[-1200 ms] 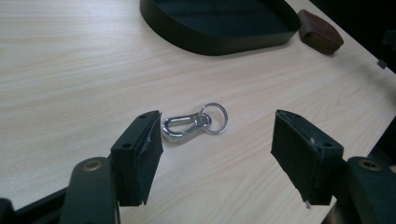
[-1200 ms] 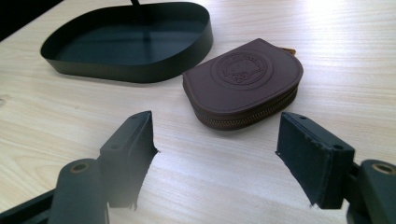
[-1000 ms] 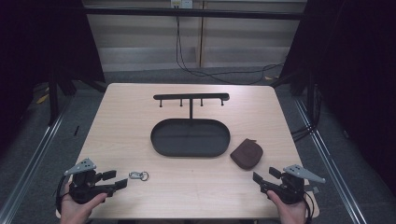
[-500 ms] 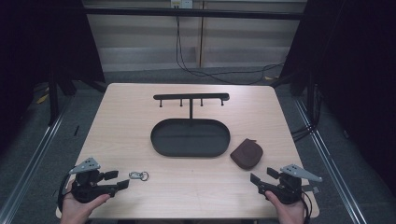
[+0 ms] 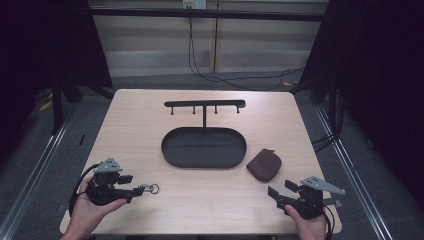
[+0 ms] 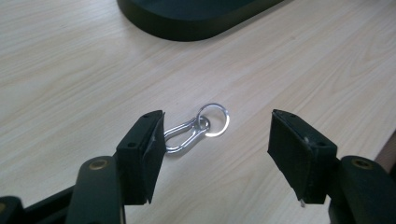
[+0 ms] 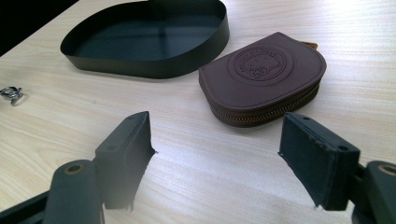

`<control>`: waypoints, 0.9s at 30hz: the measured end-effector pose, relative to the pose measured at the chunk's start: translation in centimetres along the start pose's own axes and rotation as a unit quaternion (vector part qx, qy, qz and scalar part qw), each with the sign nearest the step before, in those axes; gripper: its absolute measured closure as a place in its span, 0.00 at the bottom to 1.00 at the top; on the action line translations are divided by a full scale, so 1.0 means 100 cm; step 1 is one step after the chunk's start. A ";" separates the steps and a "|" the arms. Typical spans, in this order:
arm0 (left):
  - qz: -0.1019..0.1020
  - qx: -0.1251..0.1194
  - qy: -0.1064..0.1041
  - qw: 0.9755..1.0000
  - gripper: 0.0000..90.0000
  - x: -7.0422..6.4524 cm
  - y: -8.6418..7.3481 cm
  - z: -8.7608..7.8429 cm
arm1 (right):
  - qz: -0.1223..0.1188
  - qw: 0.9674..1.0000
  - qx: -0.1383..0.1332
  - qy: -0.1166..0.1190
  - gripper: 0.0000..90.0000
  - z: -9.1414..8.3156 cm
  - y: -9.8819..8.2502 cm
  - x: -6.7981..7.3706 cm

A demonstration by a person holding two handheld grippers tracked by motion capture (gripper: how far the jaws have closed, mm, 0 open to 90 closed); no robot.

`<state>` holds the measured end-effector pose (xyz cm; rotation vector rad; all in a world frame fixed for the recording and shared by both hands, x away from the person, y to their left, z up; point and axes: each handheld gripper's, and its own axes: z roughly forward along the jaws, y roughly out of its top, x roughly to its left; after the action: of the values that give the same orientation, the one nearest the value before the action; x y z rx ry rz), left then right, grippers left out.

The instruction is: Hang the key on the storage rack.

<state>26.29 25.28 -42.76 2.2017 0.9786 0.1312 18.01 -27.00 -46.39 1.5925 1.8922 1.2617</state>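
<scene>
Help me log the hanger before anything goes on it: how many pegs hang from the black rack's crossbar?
4. The pegs hang in a row under the black rack behind the oval tray: two left of the post, two right. All bare; none seems hidden.

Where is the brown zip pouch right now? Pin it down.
In the high view the brown zip pouch lies on the table's right half, just off the black oval tray, ahead of the open right gripper.
</scene>
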 end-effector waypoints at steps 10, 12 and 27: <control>0.008 0.041 -0.008 0.999 0.45 0.008 0.008 0.014 | -0.008 1.000 0.005 0.004 0.27 0.002 0.000 0.002; 0.019 0.059 0.002 0.998 0.47 0.008 0.012 0.019 | -0.008 1.000 0.005 0.004 0.27 0.002 0.000 0.001; 0.065 0.132 -0.016 0.989 0.52 0.009 0.029 0.041 | -0.005 1.000 0.007 0.009 0.23 0.003 0.000 0.001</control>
<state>30.20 22.24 -44.05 2.5027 0.8751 0.0268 18.21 -26.80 -46.49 1.5832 1.9205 1.2650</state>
